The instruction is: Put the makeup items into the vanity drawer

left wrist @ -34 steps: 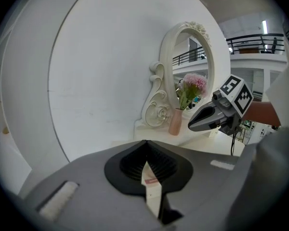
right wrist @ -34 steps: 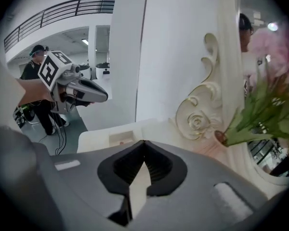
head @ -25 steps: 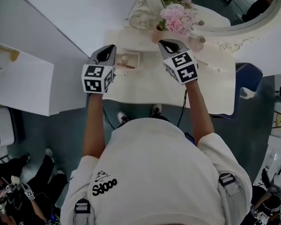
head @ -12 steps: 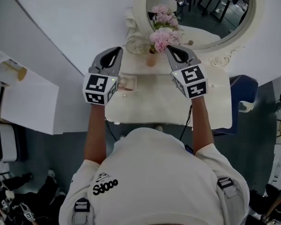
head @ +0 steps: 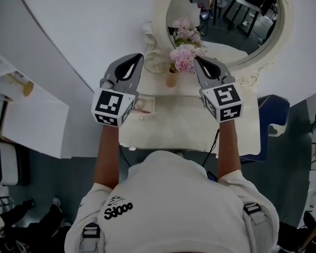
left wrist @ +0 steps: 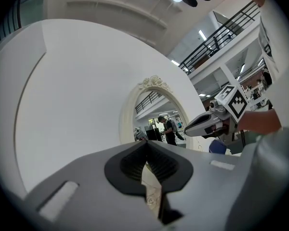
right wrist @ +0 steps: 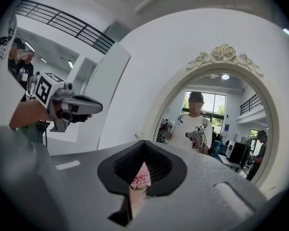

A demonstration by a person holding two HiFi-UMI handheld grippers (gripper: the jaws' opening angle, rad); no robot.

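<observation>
The cream vanity table (head: pixel 187 121) stands below me against the white wall. A small open tray (head: pixel 146 105) with a few small items lies on its left part. Both grippers are held up in the air over the table, level and pointed at the wall. My left gripper (head: pixel 137 58) (left wrist: pixel 145 143) is shut, jaw tips meeting, nothing between them. My right gripper (head: pixel 199 61) (right wrist: pixel 144 142) is also shut and empty, with the pink flowers (right wrist: pixel 140 178) showing through the slot behind its tips. I cannot make out a drawer front.
An oval mirror (head: pixel 226 15) in an ornate cream frame hangs over the table. A vase of pink flowers (head: pixel 182 57) stands at the table's back, between the grippers. A blue chair (head: pixel 274 109) is at the right, a white cabinet (head: pixel 29 121) at the left.
Both grippers have risen from just over the tabletop to mirror height and now point more level. Both stay shut and empty.
</observation>
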